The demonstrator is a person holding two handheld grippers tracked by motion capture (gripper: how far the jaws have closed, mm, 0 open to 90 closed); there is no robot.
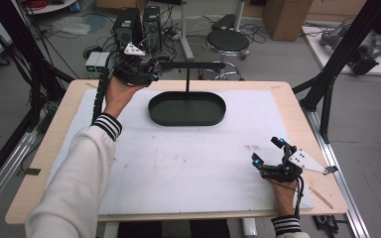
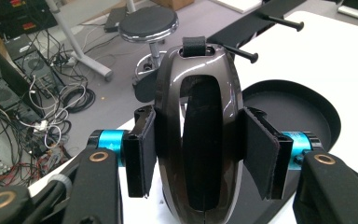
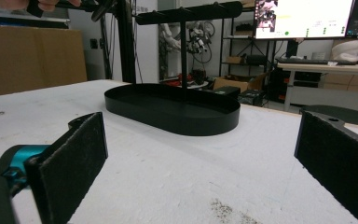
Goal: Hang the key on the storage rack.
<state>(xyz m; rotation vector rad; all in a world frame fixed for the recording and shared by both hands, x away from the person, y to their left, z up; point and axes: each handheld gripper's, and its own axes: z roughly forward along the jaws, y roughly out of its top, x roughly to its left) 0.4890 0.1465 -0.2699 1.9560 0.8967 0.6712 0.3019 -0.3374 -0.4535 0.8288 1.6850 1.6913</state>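
Observation:
My left gripper (image 2: 203,154) is shut on a glossy dark brown oval ring (image 2: 200,93) with a small black strap loop at its top; both pads press on its sides. In the high view the left gripper (image 1: 140,69) is raised at the left end of the crossbar (image 1: 193,65) of a black stand. The stand rises on a thin post from a black oval tray (image 1: 187,110). Two of its pegs (image 2: 240,51) show just beyond the ring. My right gripper (image 1: 267,150) rests low at the table's near right, open and with nothing in it, its wide jaws (image 3: 200,158) facing the tray (image 3: 172,109).
A white mat (image 1: 188,163) covers the wooden table. Behind the table stand a round stool (image 1: 227,41), computer towers (image 1: 129,25) with tangled cables, and a cardboard box (image 1: 287,17). Black frame struts (image 1: 345,47) flank the right side.

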